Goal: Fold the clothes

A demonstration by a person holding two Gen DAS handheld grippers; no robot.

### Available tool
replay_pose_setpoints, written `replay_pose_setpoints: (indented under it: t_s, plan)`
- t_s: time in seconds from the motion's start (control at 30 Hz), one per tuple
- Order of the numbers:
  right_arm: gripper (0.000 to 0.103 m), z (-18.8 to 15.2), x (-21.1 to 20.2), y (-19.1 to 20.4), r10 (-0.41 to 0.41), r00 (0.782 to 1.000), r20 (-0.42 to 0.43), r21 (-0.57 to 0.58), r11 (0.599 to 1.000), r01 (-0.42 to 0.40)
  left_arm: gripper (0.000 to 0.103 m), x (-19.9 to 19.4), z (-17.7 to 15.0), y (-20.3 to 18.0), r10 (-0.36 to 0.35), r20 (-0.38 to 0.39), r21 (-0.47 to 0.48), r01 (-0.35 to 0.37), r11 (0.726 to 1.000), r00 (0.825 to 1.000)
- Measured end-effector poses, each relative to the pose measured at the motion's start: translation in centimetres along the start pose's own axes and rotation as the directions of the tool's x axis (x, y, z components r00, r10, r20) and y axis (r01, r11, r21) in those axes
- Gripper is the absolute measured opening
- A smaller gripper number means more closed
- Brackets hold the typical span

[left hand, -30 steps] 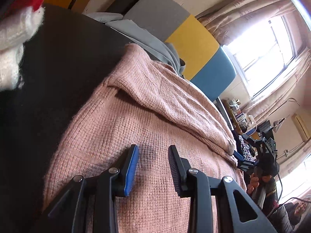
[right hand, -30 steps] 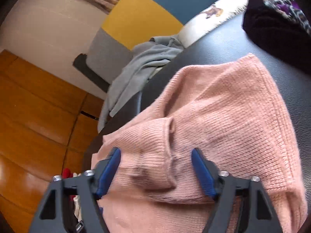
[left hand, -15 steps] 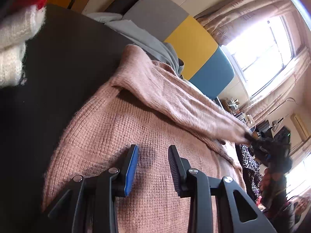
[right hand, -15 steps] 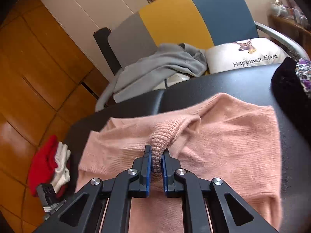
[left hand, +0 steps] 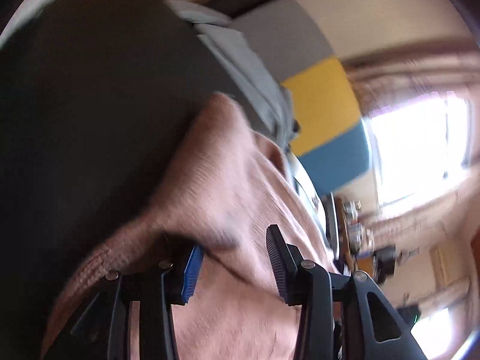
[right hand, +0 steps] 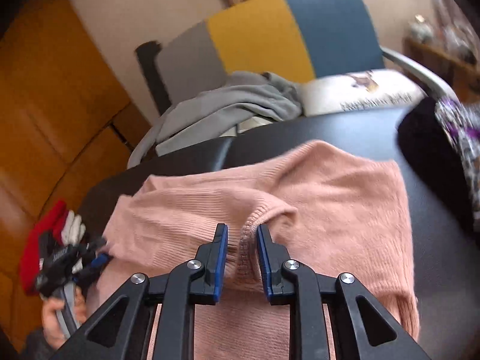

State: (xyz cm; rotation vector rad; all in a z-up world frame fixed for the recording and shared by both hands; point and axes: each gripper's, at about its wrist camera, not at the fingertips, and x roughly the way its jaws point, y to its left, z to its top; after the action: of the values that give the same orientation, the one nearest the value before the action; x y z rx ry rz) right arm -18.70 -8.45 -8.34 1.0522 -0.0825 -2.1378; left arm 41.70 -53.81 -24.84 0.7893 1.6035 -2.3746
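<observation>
Right wrist: pink sweater (right hand: pixel 330 198) on black table (right hand: pixel 300 138).

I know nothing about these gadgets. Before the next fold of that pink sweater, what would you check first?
1. The right gripper has let go of the sleeve cuff: its jaws have just been opening and the cuff lies loose between them. Ok.
2. The left gripper is free: its jaws have just been opening, with the fabric unpinched. Ok.
3. The sleeve is laid across the pink sweater. Ok.
4. The sweater lies flat: it has ridges near the cuff. Not ok.
5. The dark garment is apart from the sweater. Ok.
6. The whole sweater is on the black table: its near edge is hidden. Cannot tell.
</observation>
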Motion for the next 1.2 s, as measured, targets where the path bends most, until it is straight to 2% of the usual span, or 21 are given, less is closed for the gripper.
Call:
replay_pose_setpoints:
  t_s: [0.03,0.1,0.13,0.17,0.2,0.23,0.3,0.4,0.43,0.5,0.53,0.6,0.7,0.83,0.9,0.97,1.0,1.07,1.1,1.13,1.2]
  plan:
    - [0.022,0.1,0.6,0.4,-0.018,1.000,-0.016,-0.025,1.000,0.018,0.038,0.1,0.2,0.5,0.004,0.014,-0.033,-0.004,0.999,1.000]
    - [0.022,0.4,2.0,0.8,-0.061,0.997,-0.038,-0.052,0.997,0.059,0.033,-0.7,0.3,0.9,0.042,0.072,-0.028,-0.040,0.999,0.996]
    - [0.022,0.4,2.7,0.8,-0.095,0.994,-0.044,-0.057,0.994,0.093,0.025,-0.9,0.2,1.1,0.072,0.082,-0.016,-0.071,0.997,0.994]
    - [0.022,0.5,3.4,0.8,-0.141,0.989,-0.053,-0.064,0.989,0.137,0.017,-1.1,0.2,1.2,0.101,0.092,-0.004,-0.101,0.995,0.991]
    - [0.022,0.5,4.3,0.5,-0.215,0.974,-0.076,-0.071,0.975,0.209,0.017,-1.2,0.1,1.3,0.130,0.102,0.009,-0.131,0.991,0.986]
    - [0.022,0.3,5.1,-0.4,-0.251,0.963,-0.101,-0.056,0.967,0.247,0.013,-1.4,0.0,1.3,0.136,0.096,0.030,-0.139,0.990,0.986]
    - [0.020,-0.4,5.6,-2.6,-0.254,0.957,-0.138,0.017,0.966,0.259,0.013,-1.7,-0.2,1.4,0.147,0.084,0.070,-0.153,0.986,0.986]
    - [0.028,-0.5,3.6,-3.0,-0.278,0.957,-0.082,0.041,0.959,0.282,0.021,-2.8,-0.5,1.1,0.148,0.034,0.066,-0.150,0.987,0.988]
    - [0.028,-0.5,2.9,-2.9,-0.271,0.961,-0.059,0.047,0.960,0.274,0.022,-3.6,-0.8,0.7,0.155,0.040,0.064,-0.158,0.985,0.987]
    - [0.029,-0.1,1.7,-1.8,-0.218,0.976,-0.003,0.031,0.976,0.218,0.024,-5.2,-1.4,-1.0,0.146,0.103,0.139,-0.159,0.977,0.984]
    - [0.031,0.1,1.6,-0.9,-0.181,0.983,0.011,0.009,0.983,0.181,0.027,-5.8,-1.6,-2.0,0.132,0.130,0.189,-0.155,0.970,0.983]
    - [0.035,0.5,1.9,1.1,-0.110,0.994,0.022,-0.039,0.993,0.111,0.031,-5.1,-1.5,-5.1,0.090,0.123,0.301,-0.123,0.946,0.988]
    - [0.040,0.9,3.6,4.3,-0.067,0.998,0.004,-0.124,0.990,0.067,0.034,-2.0,-1.3,-9.2,0.082,0.128,0.465,-0.132,0.875,0.988]
    - [0.041,0.6,6.5,5.6,-0.096,0.994,-0.042,-0.171,0.981,0.088,0.034,4.0,-0.5,-11.2,0.174,0.071,0.567,-0.183,0.803,0.982]
    - [0.042,0.5,7.6,5.3,-0.127,0.991,-0.049,-0.175,0.978,0.117,0.034,6.5,0.7,-10.6,0.244,0.074,0.559,-0.243,0.793,0.967]
    - [0.049,0.6,8.9,4.2,-0.173,0.984,-0.051,-0.184,0.970,0.161,0.033,8.9,2.6,-9.2,0.316,0.069,0.533,-0.302,0.790,0.946]
    - [0.060,0.6,9.6,3.5,-0.192,0.980,-0.050,-0.187,0.966,0.180,0.028,9.3,3.2,-7.7,0.333,0.087,0.509,-0.329,0.795,0.939]
    - [0.064,0.4,10.0,2.5,-0.164,0.986,-0.039,-0.170,0.973,0.156,0.017,8.2,4.6,-5.3,0.225,0.067,0.411,-0.232,0.881,0.972]
    - [0.064,0.4,10.1,2.3,-0.145,0.989,-0.035,-0.160,0.977,0.138,0.012,7.6,5.0,-4.1,0.194,0.067,0.361,-0.205,0.910,0.979]
    - [0.066,0.3,10.2,2.0,-0.125,0.992,-0.030,-0.150,0.981,0.119,0.002,7.2,5.3,-3.0,0.168,0.066,0.314,-0.180,0.932,0.984]
    - [0.068,0.3,10.4,2.0,-0.113,0.993,-0.024,-0.153,0.982,0.108,0.002,6.9,5.9,-1.6,0.125,0.061,0.249,-0.137,0.959,0.990]
